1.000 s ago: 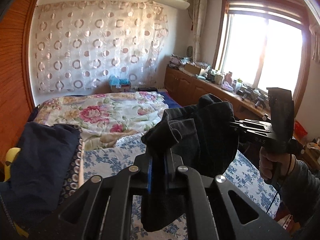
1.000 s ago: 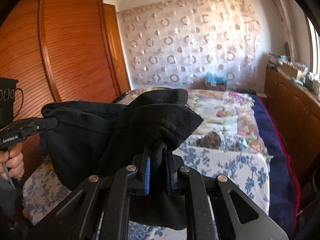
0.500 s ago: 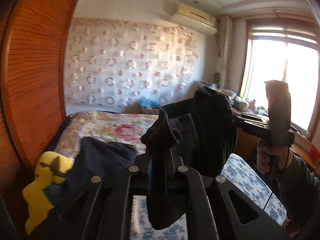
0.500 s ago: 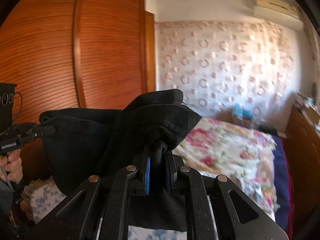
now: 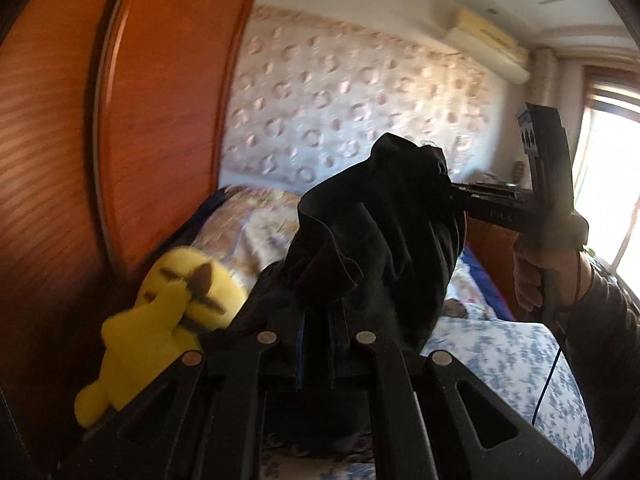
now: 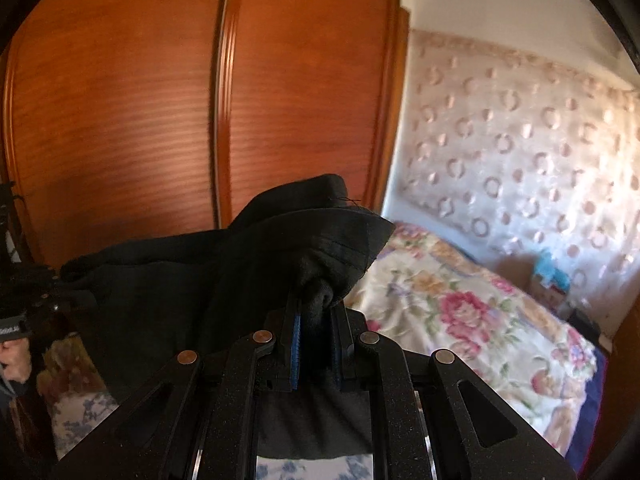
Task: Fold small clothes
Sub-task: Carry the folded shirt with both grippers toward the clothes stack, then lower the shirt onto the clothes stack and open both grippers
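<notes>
Little legible. On the side of the right gripper [image 5: 452,196] body, left wrist view, we make out raised lettering, roughly "DAS", too blurred to confirm. On the left gripper [image 6: 60,276], a white label at the frame's left edge; we cannot read it.

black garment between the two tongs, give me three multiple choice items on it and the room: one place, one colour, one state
1. Where does the black garment hang?
A. In the air above the bed
B. Flat on the floor
C. Inside the wardrobe

2. What colour is the plush toy?
A. Red
B. Yellow
C. White

3. How do the right tongs stand?
A. Wide open, empty
B. Out of sight
C. Shut on the garment

Answers:
1 A: held up between the left tongs and the right ones.
2 B: plainly yellow beside the wardrobe.
3 C: cloth is pinched between the pads.
</notes>
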